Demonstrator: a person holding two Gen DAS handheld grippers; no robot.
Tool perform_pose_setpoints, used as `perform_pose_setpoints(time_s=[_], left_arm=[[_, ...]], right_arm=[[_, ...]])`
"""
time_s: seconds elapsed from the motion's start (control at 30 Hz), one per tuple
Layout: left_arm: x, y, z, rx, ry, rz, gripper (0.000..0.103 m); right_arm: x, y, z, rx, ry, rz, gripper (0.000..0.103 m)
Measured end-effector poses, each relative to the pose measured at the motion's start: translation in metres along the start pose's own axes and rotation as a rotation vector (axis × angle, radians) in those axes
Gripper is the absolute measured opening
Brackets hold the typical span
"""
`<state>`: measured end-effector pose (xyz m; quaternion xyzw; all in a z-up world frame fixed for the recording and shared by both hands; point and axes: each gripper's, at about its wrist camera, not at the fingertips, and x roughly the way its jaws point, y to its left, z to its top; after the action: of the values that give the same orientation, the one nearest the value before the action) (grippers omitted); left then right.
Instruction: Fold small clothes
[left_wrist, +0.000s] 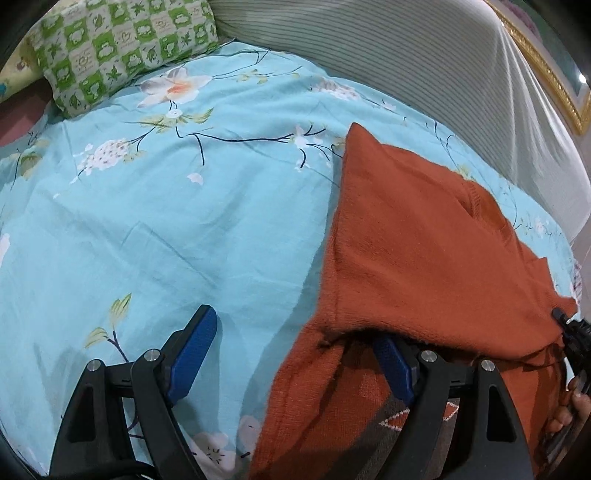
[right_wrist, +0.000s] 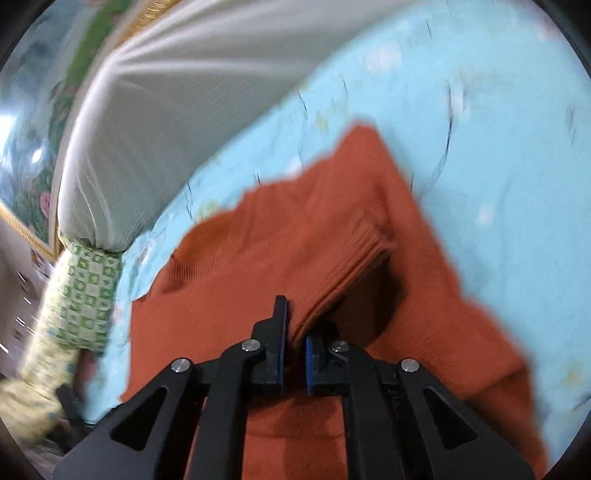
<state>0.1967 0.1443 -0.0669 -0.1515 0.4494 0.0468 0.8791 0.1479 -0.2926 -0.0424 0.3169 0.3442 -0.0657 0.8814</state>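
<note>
A rust-orange knitted sweater (left_wrist: 424, 251) lies on the light blue floral bedsheet (left_wrist: 184, 221), at the right of the left wrist view. A folded part of it is raised. My left gripper (left_wrist: 295, 350) is open; its right finger (left_wrist: 395, 365) is under the sweater's lifted edge, its left finger over bare sheet. My right gripper (right_wrist: 295, 343) is shut on the sweater's ribbed edge (right_wrist: 332, 280) and holds it up above the rest of the sweater (right_wrist: 240, 258). The right wrist view is blurred by motion.
A green and white checked pillow (left_wrist: 122, 48) lies at the far left of the bed, also in the right wrist view (right_wrist: 88, 295). A pale striped headboard cover (left_wrist: 406, 62) runs along the back. A gold picture frame (left_wrist: 546, 74) hangs behind it.
</note>
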Motion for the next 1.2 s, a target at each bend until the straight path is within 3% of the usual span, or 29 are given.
perform_pose_setpoints(time_s=[0.1, 0.13, 0.23, 0.33, 0.4, 0.43, 0.57, 0.67, 1.0, 1.1, 1.2], left_arm=[[-0.003, 0.005, 0.002, -0.021, 0.018, -0.016, 0.083], [-0.005, 0.007, 0.001, -0.023, 0.024, -0.019, 0.083], [-0.015, 0.012, -0.006, -0.017, 0.035, -0.014, 0.083], [-0.03, 0.016, -0.021, -0.016, 0.048, -0.021, 0.083], [-0.043, 0.018, -0.033, -0.03, 0.054, -0.054, 0.083], [-0.052, 0.019, -0.04, -0.037, 0.058, -0.071, 0.083], [-0.078, 0.018, -0.063, -0.032, 0.06, -0.128, 0.084], [-0.086, 0.016, -0.076, 0.014, 0.051, -0.091, 0.084], [-0.086, 0.043, -0.101, -0.086, 0.113, -0.18, 0.089], [-0.089, 0.033, -0.11, -0.022, 0.13, -0.159, 0.096], [-0.098, 0.009, -0.129, 0.091, 0.17, -0.066, 0.098]], right_arm=[[0.012, -0.014, -0.002, 0.047, 0.114, -0.061, 0.013], [0.008, -0.019, -0.003, 0.058, 0.111, -0.037, 0.013], [-0.015, -0.023, -0.005, 0.042, 0.083, -0.079, 0.019], [-0.047, -0.026, -0.01, 0.022, 0.039, -0.086, 0.041], [-0.066, -0.028, -0.015, 0.006, 0.021, -0.078, 0.06], [-0.072, -0.028, -0.018, -0.005, 0.011, -0.086, 0.062], [-0.106, -0.029, -0.034, -0.046, 0.0, -0.067, 0.063], [-0.124, -0.025, -0.046, -0.064, -0.003, -0.053, 0.063], [-0.164, -0.012, -0.084, -0.133, 0.005, -0.007, 0.063], [-0.171, -0.007, -0.09, -0.142, 0.007, 0.001, 0.063], [-0.177, -0.004, -0.098, -0.16, 0.014, 0.007, 0.063]])
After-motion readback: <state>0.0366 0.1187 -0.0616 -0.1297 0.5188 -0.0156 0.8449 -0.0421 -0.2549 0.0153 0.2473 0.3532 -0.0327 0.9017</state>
